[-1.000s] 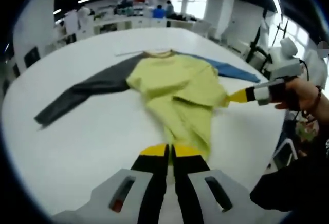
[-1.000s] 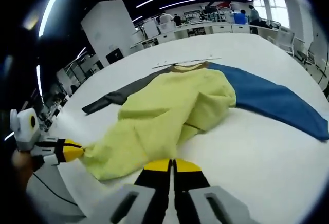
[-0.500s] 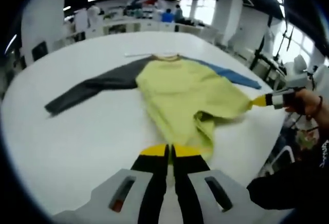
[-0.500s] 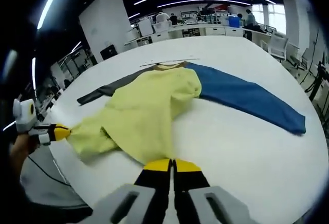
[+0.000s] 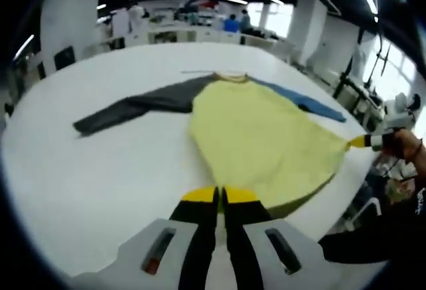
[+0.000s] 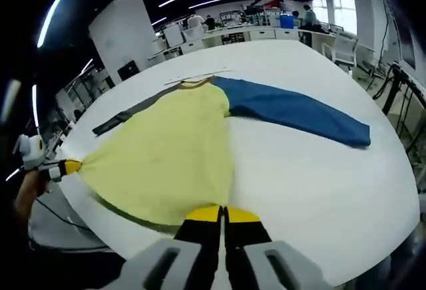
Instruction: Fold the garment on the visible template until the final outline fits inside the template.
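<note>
A shirt with a yellow body (image 5: 259,137) (image 6: 166,150), a grey sleeve (image 5: 133,107) (image 6: 126,114) and a blue sleeve (image 5: 306,102) (image 6: 293,110) lies spread on a white round table (image 5: 100,170) (image 6: 319,183). My left gripper (image 5: 219,197) is shut on the yellow hem near the table's front edge; in the right gripper view it pinches a hem corner at the left (image 6: 72,166). My right gripper (image 6: 221,213) is shut on the hem too, and shows at the right of the left gripper view (image 5: 356,142). The hem is taut between them. A thin pale strip (image 5: 200,72) lies behind the collar.
A hand (image 5: 406,145) holds the right gripper beyond the table's edge. Desks, chairs and people (image 6: 293,20) stand far behind the table. Bare white tabletop stretches left of the grey sleeve and around the blue sleeve.
The crumpled yellow body has been pulled flat. Both grippers drew apart along the hem and back toward the near edge, stretching the shirt wide.
</note>
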